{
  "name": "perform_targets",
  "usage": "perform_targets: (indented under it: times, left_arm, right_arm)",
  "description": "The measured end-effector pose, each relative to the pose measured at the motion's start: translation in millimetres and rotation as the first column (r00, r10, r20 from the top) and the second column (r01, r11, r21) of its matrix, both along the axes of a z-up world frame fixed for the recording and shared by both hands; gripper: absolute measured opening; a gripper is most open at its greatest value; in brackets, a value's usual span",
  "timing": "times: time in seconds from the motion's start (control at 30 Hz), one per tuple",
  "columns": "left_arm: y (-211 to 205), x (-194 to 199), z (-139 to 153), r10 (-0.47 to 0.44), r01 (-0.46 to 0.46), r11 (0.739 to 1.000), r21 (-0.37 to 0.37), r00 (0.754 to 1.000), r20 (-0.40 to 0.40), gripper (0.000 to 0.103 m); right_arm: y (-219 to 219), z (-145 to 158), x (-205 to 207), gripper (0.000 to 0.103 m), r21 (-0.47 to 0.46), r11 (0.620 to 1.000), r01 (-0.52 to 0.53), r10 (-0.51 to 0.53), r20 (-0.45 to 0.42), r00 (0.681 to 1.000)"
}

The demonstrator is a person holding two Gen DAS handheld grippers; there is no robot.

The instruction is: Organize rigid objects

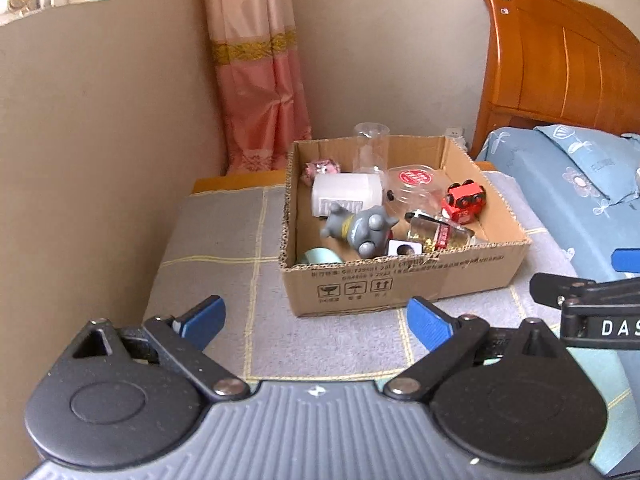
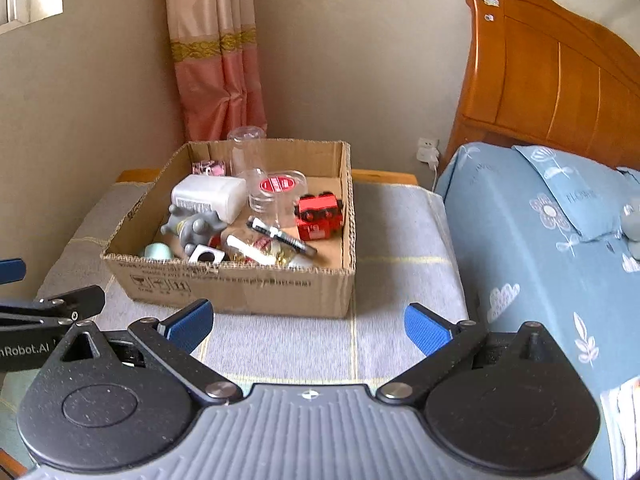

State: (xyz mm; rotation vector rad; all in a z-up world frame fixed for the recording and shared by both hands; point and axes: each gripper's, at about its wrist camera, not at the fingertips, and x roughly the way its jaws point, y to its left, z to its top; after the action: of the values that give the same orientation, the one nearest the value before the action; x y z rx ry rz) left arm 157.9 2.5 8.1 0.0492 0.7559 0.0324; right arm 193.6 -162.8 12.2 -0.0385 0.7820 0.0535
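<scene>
A cardboard box [image 1: 400, 280] [image 2: 240, 284] stands on a cloth-covered bedside table. It holds a grey elephant figure [image 1: 360, 226] [image 2: 194, 228], a white bottle lying down [image 1: 346, 192] [image 2: 210, 194], a red toy car [image 1: 464, 200] [image 2: 320, 214], a clear jar with a red lid [image 1: 416, 182] [image 2: 276, 190], a tall clear cup [image 1: 371, 148] [image 2: 245, 152], a black pen [image 2: 282, 236] and a mint round piece [image 1: 320, 257] [image 2: 159, 251]. My left gripper [image 1: 316, 322] is open and empty in front of the box. My right gripper [image 2: 308, 324] is open and empty, also in front of it.
The grey checked cloth [image 1: 224, 240] [image 2: 400, 248] covers the table around the box. A bed with a blue flowered sheet [image 1: 568, 200] [image 2: 540, 232] and a wooden headboard [image 2: 552, 72] is on the right. A wall and a pink curtain [image 1: 256, 80] are behind.
</scene>
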Motion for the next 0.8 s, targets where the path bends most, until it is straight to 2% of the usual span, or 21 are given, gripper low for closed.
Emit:
perform_targets:
  times: [0.27, 0.8]
  left_arm:
    - [-7.6, -8.4, 3.0, 0.003, -0.004, 1.0, 0.015, 1.0, 0.01, 0.097]
    - [-3.7, -12.0, 9.2, 0.029, -0.029, 1.0, -0.006, 0.999, 0.019, 0.097]
  right_arm:
    - [3.3, 0.6, -9.2, 0.103, -0.01, 1.0, 0.014, -0.014, 0.002, 1.0]
    - [2.3, 5.4, -12.9, 0.103, -0.001, 1.0, 0.025, -0.025, 0.027, 0.999]
